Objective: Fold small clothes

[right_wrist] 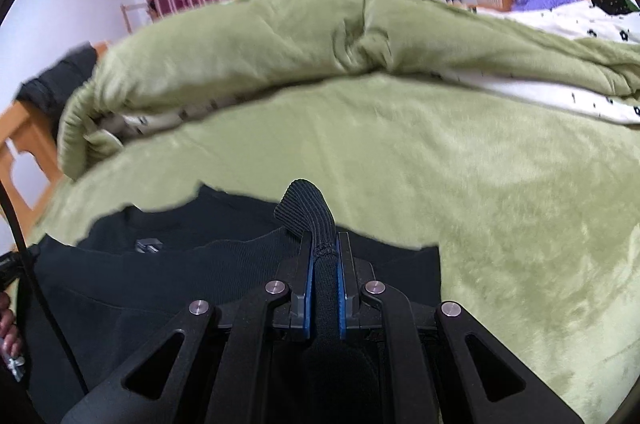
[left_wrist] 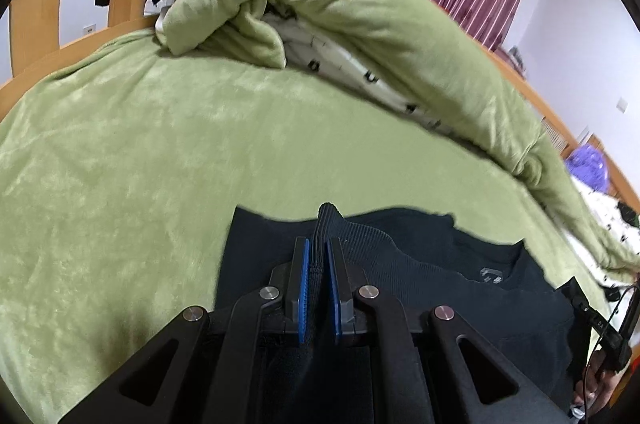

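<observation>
Left tongs point(left_wrist: 318, 266) clamped on ribbed hem of black sweatshirt point(left_wrist: 460, 288), right tongs point(right_wrist: 325, 258) likewise (label showing at collar). Sweatshirt low in frame, spread over green bed point(left_wrist: 140, 152).

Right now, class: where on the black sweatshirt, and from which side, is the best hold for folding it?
The ribbed hem of the black sweatshirt, one end per gripper, from the near side: left gripper and right gripper each pinch a bunch of it there, the collar lying farther off.
</observation>
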Motion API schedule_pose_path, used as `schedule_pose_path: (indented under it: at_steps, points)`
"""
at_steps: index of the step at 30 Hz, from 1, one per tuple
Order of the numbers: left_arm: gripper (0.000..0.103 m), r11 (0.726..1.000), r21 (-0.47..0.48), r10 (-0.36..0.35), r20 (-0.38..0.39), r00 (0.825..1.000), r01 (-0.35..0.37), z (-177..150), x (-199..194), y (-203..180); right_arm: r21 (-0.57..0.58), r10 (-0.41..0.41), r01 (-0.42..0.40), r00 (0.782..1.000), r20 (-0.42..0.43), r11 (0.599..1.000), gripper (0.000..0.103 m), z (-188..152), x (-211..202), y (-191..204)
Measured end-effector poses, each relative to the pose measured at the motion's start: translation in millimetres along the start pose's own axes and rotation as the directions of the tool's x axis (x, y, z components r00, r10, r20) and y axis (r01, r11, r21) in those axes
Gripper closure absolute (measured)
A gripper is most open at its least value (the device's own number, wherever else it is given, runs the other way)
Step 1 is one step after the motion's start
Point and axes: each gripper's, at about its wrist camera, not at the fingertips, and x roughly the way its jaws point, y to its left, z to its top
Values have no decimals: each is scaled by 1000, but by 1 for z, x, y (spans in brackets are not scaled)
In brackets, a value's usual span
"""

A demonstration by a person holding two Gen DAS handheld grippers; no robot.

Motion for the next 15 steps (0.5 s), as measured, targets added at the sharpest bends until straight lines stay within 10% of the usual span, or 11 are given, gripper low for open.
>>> schedule_pose_path:
  at_steps: [4,9,15]
  points:
    - [90,1000,-14,13,-77,997,-15,-3,10,4,22,-15,17,996,-93,1000,81,-4,18,-7]
    - [76,999,3,39,-108,993,-39,-8,2,4,-64,-71,70,997,-17,996,61,-5,-12,11]
    - [53,997,69,49,-60,997,-45,-13,-27,-7,-150,25,-31,999,-41,988,59,-30,-54,71]
